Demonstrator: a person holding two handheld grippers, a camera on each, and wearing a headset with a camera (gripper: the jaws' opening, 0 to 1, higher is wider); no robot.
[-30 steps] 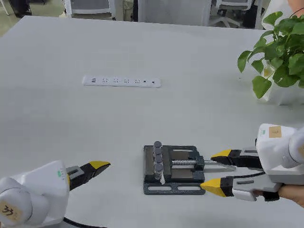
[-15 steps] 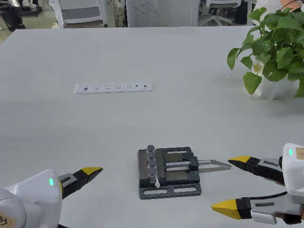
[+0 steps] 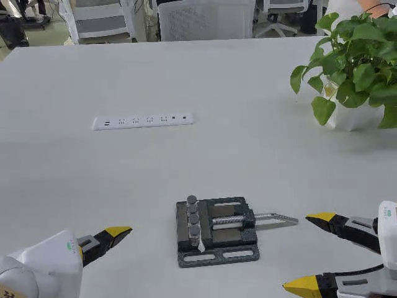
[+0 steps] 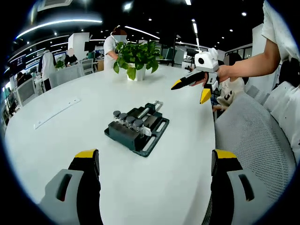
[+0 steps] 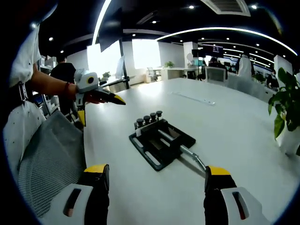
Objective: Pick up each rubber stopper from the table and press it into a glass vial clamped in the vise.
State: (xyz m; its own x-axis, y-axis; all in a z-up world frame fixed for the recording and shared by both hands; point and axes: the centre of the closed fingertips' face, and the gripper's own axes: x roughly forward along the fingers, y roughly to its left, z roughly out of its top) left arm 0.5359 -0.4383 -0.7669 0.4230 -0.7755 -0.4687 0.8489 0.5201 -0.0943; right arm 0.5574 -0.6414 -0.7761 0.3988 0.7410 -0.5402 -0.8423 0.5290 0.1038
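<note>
In the left gripper view, the left gripper stands wide open and holds nothing. Its two yellow-tipped jaws rise over the white table. Ahead, between them, the vise sits flat on the table. Four vials stand upright in a row, clamped at the end of the vise nearest this camera. Each vial has a dark stopper on top. The vise handle sticks out at the far end, toward the plant. The right gripper is held in the air by a hand, past the vise and to the right, with its jaws spread and empty. A white strip lies on the table to the left.

In the right gripper view, the right gripper's own jaws are wide apart with nothing between them. The vise lies ahead between them, its handle pointing back toward the right-hand jaw and the stoppered vials lined up at its far end. At upper left a hand holds the left gripper, open and well apart from the vise. The strip lies farther off, and the plant is at the right edge.

In the head view, the vise is low in the centre, with the vials along its left side and the handle pointing right. The left gripper is at lower left, with one yellow tip aimed toward the vise and well apart from it. The right gripper is at lower right with its tips spread; the upper tip is near the end of the handle but not touching it.
</note>
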